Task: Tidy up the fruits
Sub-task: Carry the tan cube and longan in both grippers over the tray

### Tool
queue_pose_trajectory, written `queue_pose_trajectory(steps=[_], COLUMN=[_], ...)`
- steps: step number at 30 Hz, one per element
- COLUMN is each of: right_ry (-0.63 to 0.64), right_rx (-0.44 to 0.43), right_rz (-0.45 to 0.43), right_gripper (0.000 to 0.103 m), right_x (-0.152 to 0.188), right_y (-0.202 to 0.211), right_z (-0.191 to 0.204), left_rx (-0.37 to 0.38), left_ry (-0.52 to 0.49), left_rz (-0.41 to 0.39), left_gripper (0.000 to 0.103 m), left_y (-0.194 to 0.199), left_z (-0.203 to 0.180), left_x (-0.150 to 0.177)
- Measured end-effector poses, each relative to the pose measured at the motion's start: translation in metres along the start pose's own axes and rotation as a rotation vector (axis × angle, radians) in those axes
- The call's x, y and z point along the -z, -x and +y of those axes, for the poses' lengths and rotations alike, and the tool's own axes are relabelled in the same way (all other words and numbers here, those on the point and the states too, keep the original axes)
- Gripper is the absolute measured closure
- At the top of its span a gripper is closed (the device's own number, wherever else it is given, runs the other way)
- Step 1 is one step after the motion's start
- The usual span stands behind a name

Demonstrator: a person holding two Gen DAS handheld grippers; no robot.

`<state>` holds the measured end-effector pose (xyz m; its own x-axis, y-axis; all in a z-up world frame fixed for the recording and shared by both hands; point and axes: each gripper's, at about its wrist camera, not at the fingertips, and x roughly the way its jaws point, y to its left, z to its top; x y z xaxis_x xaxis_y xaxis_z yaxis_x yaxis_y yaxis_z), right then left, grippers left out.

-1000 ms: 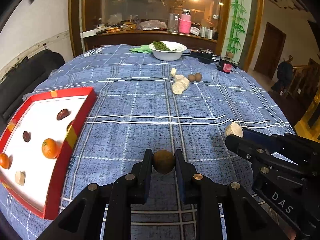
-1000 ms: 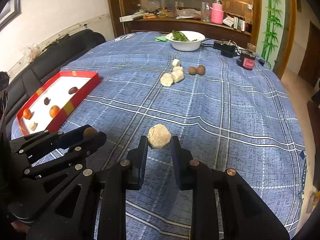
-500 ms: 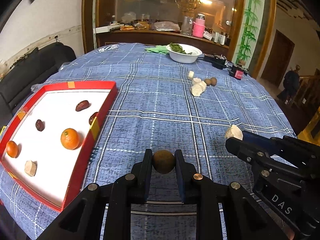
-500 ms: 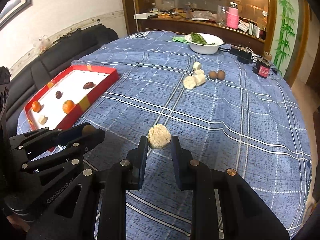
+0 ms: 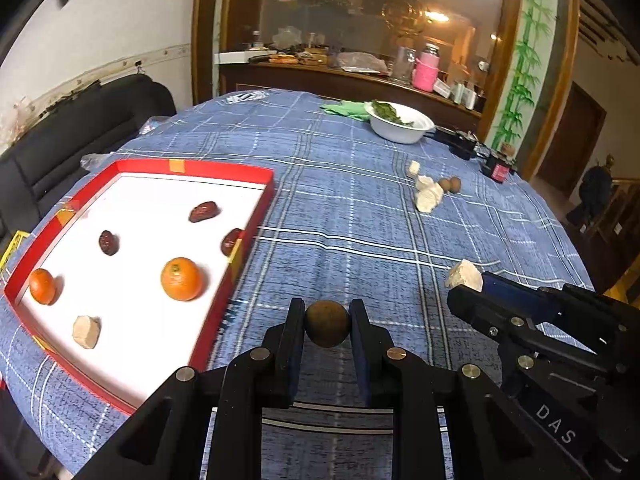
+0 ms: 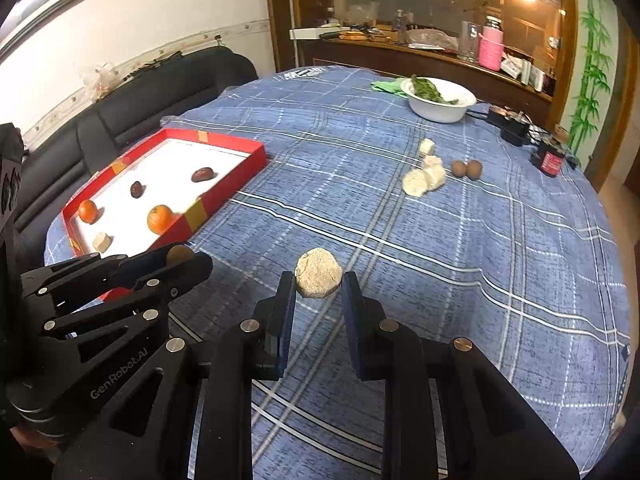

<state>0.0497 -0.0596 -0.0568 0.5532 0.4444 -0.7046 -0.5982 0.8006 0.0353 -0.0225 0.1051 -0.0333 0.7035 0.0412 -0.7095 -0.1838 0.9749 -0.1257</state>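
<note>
My left gripper is shut on a small round brown fruit, held above the blue cloth just right of the red tray. My right gripper is shut on a pale beige lump over the middle of the table. Each gripper shows in the other's view: the right gripper with its beige lump, the left gripper with the brown fruit. The tray holds two oranges, dark red dates and one beige piece.
Farther out on the blue checked tablecloth lie more pale pieces and two brown fruits. A white bowl of greens, a black box and a red jar stand at the far edge. A black sofa runs along the left.
Both grippers have moved left together, each keeping its item. The red tray has come closer and more toward the middle of both views.
</note>
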Motion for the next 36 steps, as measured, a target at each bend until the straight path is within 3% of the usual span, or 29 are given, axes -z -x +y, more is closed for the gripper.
queue_pose_trajectory(steps=[36], right_ry=[0.197], right_rx=[-0.181], right_rz=[0.007], right_gripper=[0.08], right_x=[-0.06], right_y=[-0.047], right_z=[0.119], left_rx=[-0.176], left_ry=[0.244], left_rz=[-0.048], left_gripper=[0.082], left_y=[0.01], left_z=[0.13], left_x=[-0.023])
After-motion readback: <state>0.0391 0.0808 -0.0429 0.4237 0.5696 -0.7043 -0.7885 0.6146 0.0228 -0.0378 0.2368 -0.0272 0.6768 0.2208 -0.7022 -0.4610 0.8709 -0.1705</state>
